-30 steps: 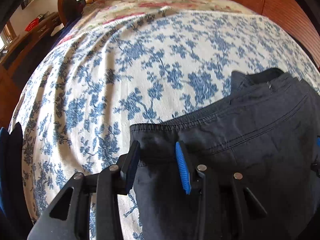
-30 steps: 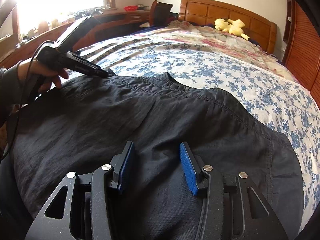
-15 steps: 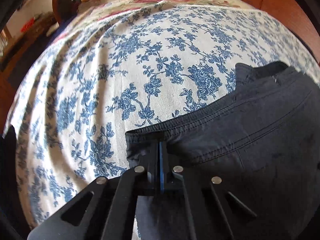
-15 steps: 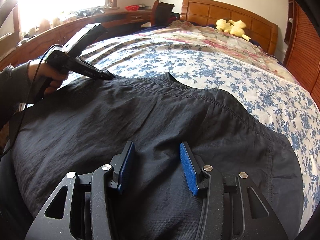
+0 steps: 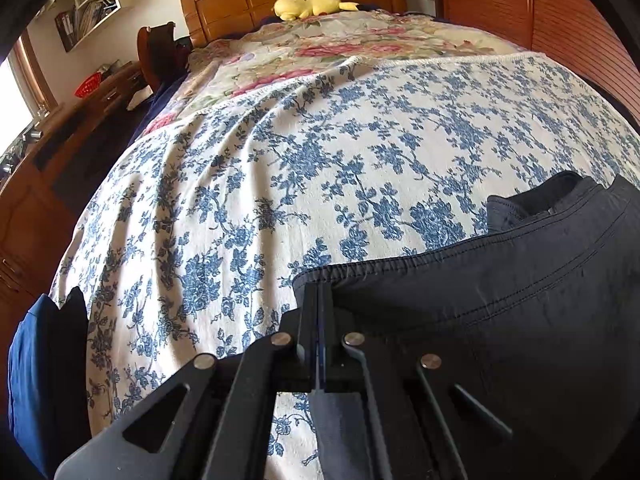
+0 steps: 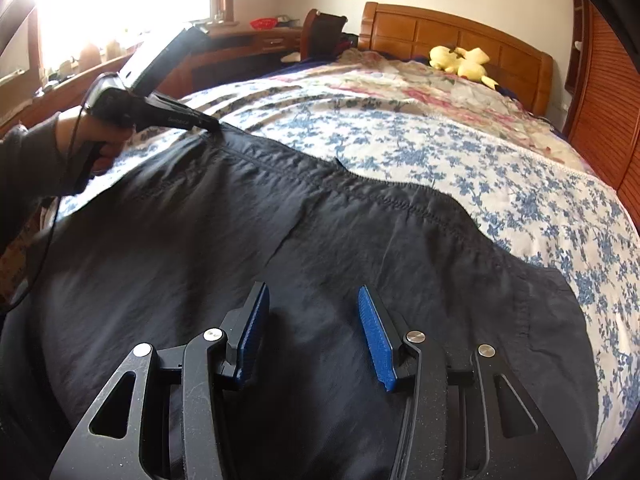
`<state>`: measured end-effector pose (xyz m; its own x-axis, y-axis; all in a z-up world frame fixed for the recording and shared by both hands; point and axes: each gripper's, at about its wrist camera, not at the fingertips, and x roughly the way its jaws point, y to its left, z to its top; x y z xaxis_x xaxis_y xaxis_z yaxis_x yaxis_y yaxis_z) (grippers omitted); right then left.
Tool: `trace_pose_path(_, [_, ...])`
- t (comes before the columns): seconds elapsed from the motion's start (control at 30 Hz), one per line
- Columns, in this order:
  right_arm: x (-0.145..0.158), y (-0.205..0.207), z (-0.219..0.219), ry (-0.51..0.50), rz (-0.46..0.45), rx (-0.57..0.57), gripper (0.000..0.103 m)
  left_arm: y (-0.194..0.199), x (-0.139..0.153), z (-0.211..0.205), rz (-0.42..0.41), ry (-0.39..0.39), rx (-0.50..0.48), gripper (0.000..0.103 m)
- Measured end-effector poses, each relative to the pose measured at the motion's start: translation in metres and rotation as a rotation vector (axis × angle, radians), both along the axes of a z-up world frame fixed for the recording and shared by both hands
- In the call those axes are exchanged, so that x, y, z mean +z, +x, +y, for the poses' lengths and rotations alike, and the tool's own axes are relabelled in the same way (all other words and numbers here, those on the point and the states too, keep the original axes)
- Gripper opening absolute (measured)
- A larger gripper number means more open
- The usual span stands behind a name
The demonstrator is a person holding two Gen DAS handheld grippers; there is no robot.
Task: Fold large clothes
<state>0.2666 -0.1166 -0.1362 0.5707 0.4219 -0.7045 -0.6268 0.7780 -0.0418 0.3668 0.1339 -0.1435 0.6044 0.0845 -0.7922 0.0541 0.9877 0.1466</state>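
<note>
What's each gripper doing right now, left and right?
Left gripper: shut on the hem corner of the dark garment.
Right gripper: open, hovering over the garment, holding nothing.

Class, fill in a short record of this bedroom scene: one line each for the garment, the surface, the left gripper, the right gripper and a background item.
garment: dark garment, spread flat
surface: blue-flowered bedspread
left gripper: shut on the garment's stitched corner edge
right gripper: open, above the cloth, gripping nothing
background: yellow plush toy by the wooden headboard
</note>
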Motion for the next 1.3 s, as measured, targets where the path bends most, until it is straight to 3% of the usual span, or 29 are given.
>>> trace_pose_path(0.23, [0.008,-0.014,0.003,0.001,-0.010,0.014,0.047,-0.033,0.024,0.002,-0.060,-0.108,0.017,0.000])
trace_pose_path(0.37, [0.006,-0.020,0.002,-0.011,-0.010,0.009,0.047,-0.068,0.044,-0.001,-0.110,-0.159,0.004,0.013])
trace_pose_path(0.6, [0.008,-0.036,-0.010,0.007,-0.029,-0.016,0.047,-0.141,0.059,-0.010,-0.181,-0.247,-0.045,0.022])
trace_pose_path(0.83, [0.018,-0.056,-0.028,0.047,-0.059,-0.057,0.047,-0.191,0.051,-0.019,-0.184,-0.269,-0.047,0.027])
trace_pose_path(1.13, [0.039,-0.072,-0.044,0.099,-0.103,-0.071,0.047,-0.242,0.041,-0.025,-0.188,-0.229,-0.003,0.029])
trace_pose_path(1.3, [0.043,-0.077,-0.053,0.113,-0.116,-0.076,0.056,-0.256,0.036,-0.027,-0.174,-0.204,-0.004,0.031])
